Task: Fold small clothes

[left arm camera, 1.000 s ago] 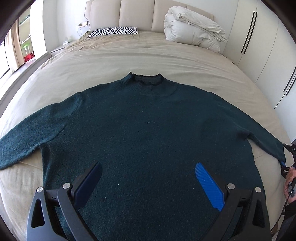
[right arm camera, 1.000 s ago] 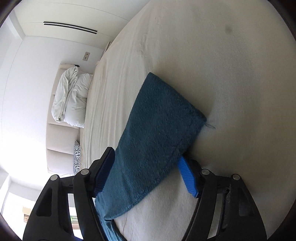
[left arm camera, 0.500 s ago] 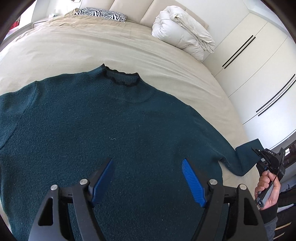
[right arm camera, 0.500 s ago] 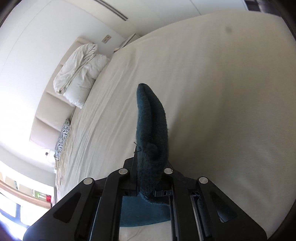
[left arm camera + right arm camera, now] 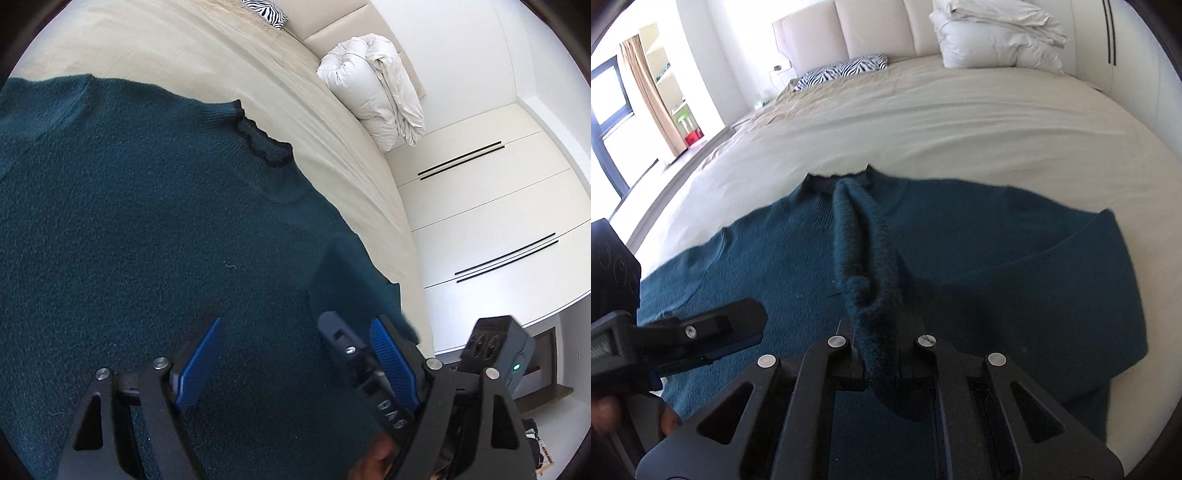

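Teal sweater (image 5: 997,258), no legible label

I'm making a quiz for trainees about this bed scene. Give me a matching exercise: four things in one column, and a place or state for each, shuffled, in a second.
Things:
1. dark teal knitted sweater
2. sweater's right sleeve cuff
3. zebra-striped pillow
4. white rolled-up duvet

Places or states:
A. pinched between the right gripper's jaws
B. bundled against the headboard near the white wardrobe
C. spread flat on the beige bed sheet
D. lying at the head of the bed, on the window side

Pairs: 1-C, 2-A, 3-D, 4-B
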The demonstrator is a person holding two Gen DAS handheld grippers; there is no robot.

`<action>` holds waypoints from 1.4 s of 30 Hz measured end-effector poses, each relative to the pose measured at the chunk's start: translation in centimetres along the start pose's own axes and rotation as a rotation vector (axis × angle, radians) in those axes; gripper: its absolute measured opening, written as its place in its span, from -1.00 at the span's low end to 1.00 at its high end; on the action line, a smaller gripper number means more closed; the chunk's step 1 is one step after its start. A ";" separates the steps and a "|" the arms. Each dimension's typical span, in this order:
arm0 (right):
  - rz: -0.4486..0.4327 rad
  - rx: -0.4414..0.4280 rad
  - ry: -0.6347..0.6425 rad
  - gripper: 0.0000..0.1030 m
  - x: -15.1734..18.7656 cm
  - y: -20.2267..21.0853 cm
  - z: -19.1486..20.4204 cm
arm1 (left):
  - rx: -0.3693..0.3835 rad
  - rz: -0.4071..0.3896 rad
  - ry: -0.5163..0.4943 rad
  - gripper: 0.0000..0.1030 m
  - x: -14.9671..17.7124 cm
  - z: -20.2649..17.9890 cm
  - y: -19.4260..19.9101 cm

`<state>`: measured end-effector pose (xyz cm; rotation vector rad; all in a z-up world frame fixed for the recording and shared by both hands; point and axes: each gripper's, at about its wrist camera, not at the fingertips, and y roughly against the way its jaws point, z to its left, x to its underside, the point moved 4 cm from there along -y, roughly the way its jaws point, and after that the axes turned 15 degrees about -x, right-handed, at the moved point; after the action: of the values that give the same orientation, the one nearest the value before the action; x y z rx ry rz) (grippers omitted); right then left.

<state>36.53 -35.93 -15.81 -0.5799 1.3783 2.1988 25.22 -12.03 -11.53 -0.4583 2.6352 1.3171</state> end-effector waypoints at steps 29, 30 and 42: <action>-0.187 -0.347 -0.425 0.33 16.2 11.6 -6.4 | -0.149 -0.028 -0.163 -0.83 -3.3 -2.8 0.4; -0.187 -0.347 -0.427 0.33 16.2 11.7 -6.5 | -0.164 -0.041 -0.158 -0.83 -3.8 -1.9 0.8; -0.160 -0.348 -0.422 0.33 16.7 13.4 -7.3 | -0.296 -0.065 -0.139 -0.83 -5.4 4.5 -1.2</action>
<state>15.98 -44.86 -18.94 -0.3006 0.7183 2.2728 30.73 -8.02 -13.59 -0.4670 2.3040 1.6606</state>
